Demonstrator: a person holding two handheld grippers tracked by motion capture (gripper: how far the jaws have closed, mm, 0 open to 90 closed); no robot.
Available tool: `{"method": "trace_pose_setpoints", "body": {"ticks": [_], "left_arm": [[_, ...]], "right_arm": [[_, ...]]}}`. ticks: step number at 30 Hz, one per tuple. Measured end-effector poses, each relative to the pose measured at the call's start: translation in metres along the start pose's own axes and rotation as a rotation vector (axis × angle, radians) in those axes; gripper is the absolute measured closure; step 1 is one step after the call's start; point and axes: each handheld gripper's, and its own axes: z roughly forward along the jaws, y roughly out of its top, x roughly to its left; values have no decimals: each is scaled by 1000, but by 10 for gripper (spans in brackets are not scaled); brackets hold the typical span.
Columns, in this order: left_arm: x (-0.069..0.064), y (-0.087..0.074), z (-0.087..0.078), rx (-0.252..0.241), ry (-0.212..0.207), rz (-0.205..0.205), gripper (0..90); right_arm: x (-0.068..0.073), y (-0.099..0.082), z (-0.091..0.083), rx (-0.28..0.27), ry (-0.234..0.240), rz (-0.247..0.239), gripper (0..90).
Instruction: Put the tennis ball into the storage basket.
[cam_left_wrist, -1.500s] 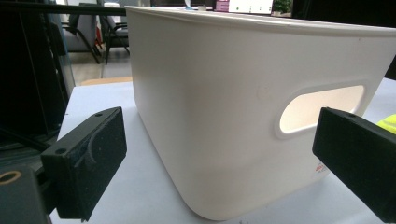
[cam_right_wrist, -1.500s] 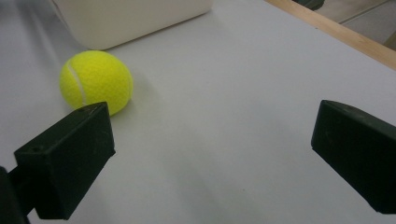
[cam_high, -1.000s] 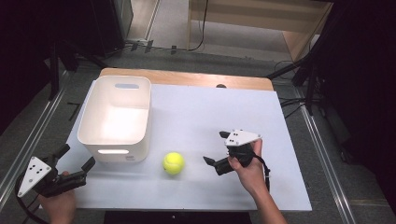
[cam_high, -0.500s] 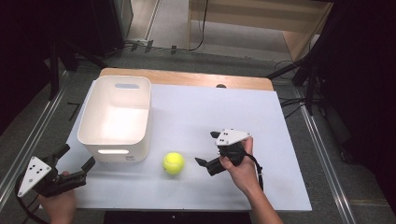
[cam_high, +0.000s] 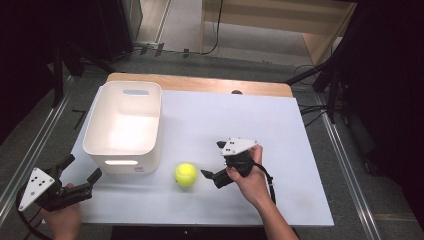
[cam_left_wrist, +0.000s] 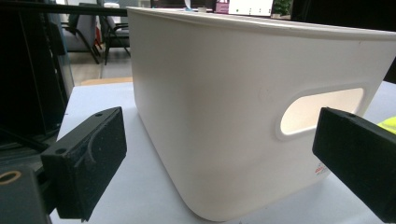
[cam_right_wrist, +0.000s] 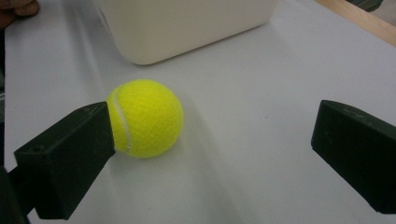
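just ahead of the right gripper (cam_high: 211, 160), jaws spread wide to straddle it, sits the ball (cam_high: 186, 175); left gripper (cam_high: 80, 169) waits open facing the bin (cam_high: 123, 155).

hand-held gripper (cam_high: 211, 160) | black blocky jaws | grey three-cornered plate | black cable

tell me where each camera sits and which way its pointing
High view: fixed above the person's side, looking forward and down on the white table; both forearms enter from below, with the left gripper and right gripper.
Left gripper view: rides the left gripper, facing the white bin and its handle slot; its two black jaws stand wide apart.
Right gripper view: rides the right gripper, facing the tennis ball on the table; jaws open, the ball by one of them.
Shared: both gripper views show the bin, as does the high view.
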Motion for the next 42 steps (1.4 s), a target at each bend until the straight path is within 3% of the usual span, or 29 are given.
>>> {"method": "trace_pose_setpoints", "body": {"ticks": [42], "left_arm": [[0, 0, 0, -2, -3, 1, 28]], "right_arm": [[15, 12, 37, 67, 86, -32, 0]]}}
